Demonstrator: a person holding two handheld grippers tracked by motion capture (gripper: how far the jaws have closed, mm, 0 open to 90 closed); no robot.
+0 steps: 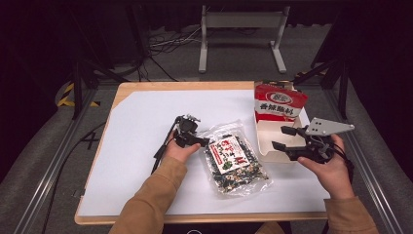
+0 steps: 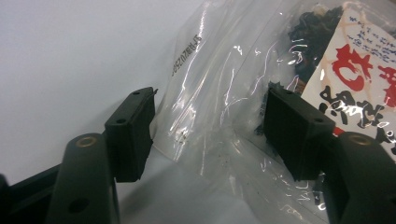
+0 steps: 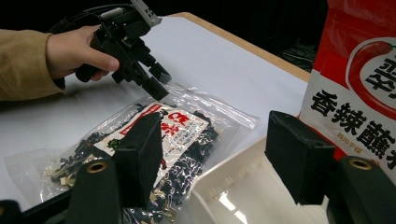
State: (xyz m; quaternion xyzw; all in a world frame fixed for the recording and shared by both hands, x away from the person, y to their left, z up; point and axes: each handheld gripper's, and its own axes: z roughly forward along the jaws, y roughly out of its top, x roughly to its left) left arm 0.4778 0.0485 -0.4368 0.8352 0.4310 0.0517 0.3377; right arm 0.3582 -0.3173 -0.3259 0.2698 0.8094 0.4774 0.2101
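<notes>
A clear plastic bag (image 1: 236,163) of dark dried bits with a red, white and black label lies flat mid-table. My left gripper (image 1: 200,141) is at the bag's upper left corner, tilted down. In the left gripper view its jaws (image 2: 210,119) stand open on either side of the bag's (image 2: 224,84) empty clear edge, and neither pad presses on it. My right gripper (image 1: 281,138) is open and holds nothing; it hovers at the left wall of a white tray (image 1: 265,146). The right gripper view (image 3: 219,156) looks over the bag (image 3: 173,135) toward the left gripper (image 3: 159,83).
A red packet (image 1: 280,102) with black characters stands upright in the white tray (image 3: 243,191) at the right of the table. A white sheet (image 1: 141,161) covers most of the wooden tabletop. Cables and a metal stand lie on the floor beyond.
</notes>
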